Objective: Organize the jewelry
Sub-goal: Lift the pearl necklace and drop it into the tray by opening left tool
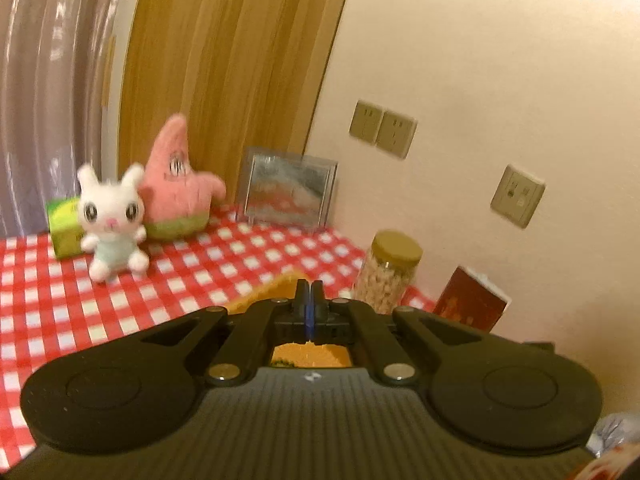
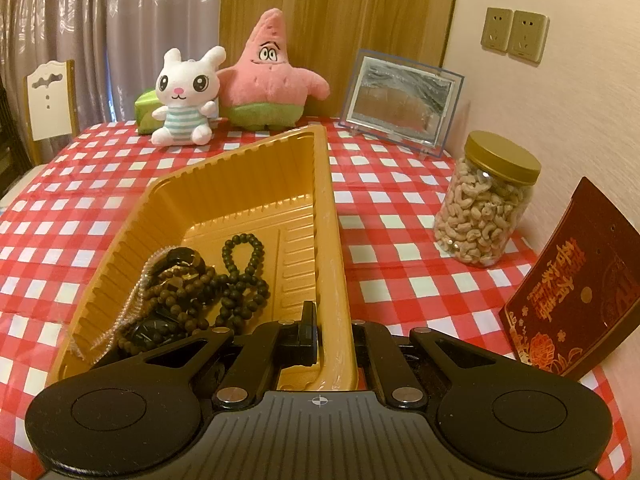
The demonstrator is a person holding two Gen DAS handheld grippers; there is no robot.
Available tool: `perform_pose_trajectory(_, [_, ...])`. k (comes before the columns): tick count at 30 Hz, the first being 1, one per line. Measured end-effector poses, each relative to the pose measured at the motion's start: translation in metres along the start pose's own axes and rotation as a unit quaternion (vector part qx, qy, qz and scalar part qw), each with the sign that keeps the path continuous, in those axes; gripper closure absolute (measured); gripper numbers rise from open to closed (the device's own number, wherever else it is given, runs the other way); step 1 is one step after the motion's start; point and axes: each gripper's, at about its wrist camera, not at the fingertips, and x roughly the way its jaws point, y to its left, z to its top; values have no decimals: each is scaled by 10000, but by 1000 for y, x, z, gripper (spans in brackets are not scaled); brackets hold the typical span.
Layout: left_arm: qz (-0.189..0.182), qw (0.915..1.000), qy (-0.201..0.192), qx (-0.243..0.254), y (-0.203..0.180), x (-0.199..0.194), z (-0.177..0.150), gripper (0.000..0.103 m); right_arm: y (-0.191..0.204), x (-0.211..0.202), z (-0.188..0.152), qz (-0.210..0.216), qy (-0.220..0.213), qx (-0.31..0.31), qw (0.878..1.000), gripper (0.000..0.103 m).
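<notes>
In the right wrist view a gold plastic tray (image 2: 248,184) lies on the checked tablecloth. Inside it lie dark bead bracelets (image 2: 240,276), a black watch (image 2: 154,330) and a pale beaded strand (image 2: 132,308). My right gripper (image 2: 330,330) is shut on the tray's right wall, one finger inside and one outside. In the left wrist view my left gripper (image 1: 309,300) is shut with nothing seen between its fingers, above the tray (image 1: 272,292), of which only a gold strip shows.
A white bunny plush (image 2: 186,96), a pink starfish plush (image 2: 268,76) and a green box (image 2: 146,114) stand at the back. A picture frame (image 2: 400,100), a jar of cashews (image 2: 484,200) and a red card (image 2: 576,288) stand on the right by the wall.
</notes>
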Motion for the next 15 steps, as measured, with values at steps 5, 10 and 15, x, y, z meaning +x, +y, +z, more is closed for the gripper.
perform_pose_trajectory(5, [170,9995,220,-161,12,7,-15,102,0,1,-1,-11,23,3,10000,99])
perform_pose_trajectory(10, [450,9976,375,-377,31,3,-30,101,-2,3,-3,-12,53,32,10000,99])
perform_pose_trajectory(15, [630,9928,847,-574,47,1,-62,96,-3,4,-2,17,66,40,10000,99])
